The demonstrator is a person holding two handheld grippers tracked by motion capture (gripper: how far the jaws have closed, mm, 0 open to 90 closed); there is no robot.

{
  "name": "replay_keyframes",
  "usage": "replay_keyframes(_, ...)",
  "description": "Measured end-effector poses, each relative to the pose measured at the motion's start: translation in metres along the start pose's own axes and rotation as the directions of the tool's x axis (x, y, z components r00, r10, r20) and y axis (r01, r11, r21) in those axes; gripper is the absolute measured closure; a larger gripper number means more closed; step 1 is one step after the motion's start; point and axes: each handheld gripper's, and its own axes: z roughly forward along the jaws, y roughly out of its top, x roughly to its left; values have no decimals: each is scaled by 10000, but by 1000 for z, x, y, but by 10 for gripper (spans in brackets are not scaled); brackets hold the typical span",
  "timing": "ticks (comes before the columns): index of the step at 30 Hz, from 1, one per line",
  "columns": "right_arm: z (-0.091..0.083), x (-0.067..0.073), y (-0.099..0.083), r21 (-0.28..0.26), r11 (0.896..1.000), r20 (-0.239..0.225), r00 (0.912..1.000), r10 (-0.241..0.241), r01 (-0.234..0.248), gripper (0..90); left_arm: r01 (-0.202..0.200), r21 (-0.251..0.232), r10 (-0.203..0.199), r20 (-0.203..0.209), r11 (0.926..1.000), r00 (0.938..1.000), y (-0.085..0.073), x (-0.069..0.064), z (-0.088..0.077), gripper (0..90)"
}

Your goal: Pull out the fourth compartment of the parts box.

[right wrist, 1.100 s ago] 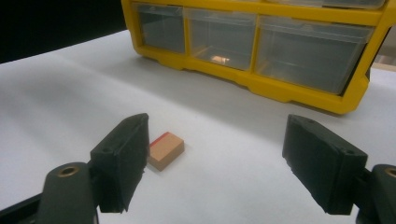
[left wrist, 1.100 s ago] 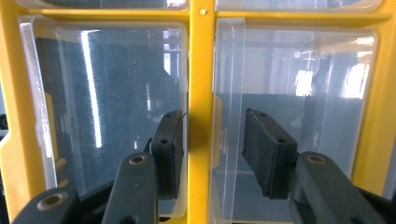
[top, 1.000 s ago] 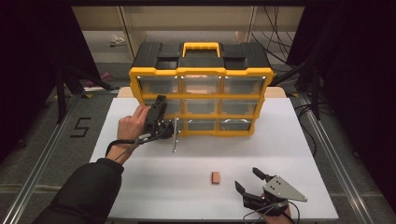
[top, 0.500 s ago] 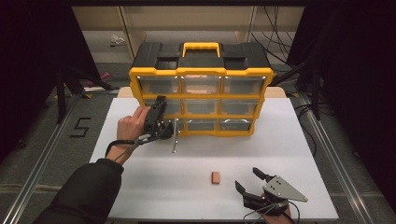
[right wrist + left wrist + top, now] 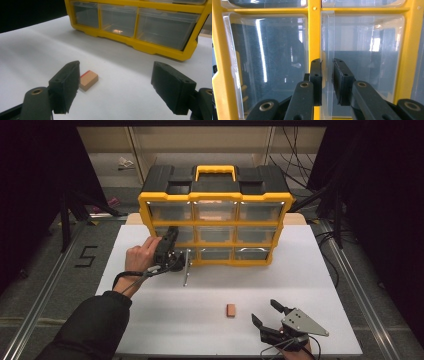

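Note:
A yellow organizer with clear drawers and a black lid stands at the back of the white table. My left gripper lies on its side against the bottom-left drawer. Its jaws have just been closing and now pinch the clear drawer handle between the pads. My right gripper rests near the front edge, open and holding nothing. A small tan block with a red stripe lies just to its left, and it sits beside the left jaw in the right gripper view.
A small item shows inside the bottom-middle drawer. A thin silver rod hangs by the left gripper, in front of the organizer. Bare table stretches between the organizer and the block. Dark floor and metal rails flank the table.

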Motion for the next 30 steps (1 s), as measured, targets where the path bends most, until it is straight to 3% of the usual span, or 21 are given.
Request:
replay_keyframes(11, 0, 0, 0, 50, 10000, -2, 10000, -10, 10, 242, 76, -176, -72, 204, 9998, 9998, -1, 4, -3, 794)
replay_keyframes(18, 0, 0, 0, 55, 10000, -5, 10000, 23, -23, 242, -80, -181, 83, 159, 9998, 9998, -1, 4, -5, 795)
replay_keyframes(30, 0, 0, 0, 45, 10000, 2, 10000, 21, -21, 242, -9, -206, 12, 145, 9998, 9999, -1, 3, -10, 796)
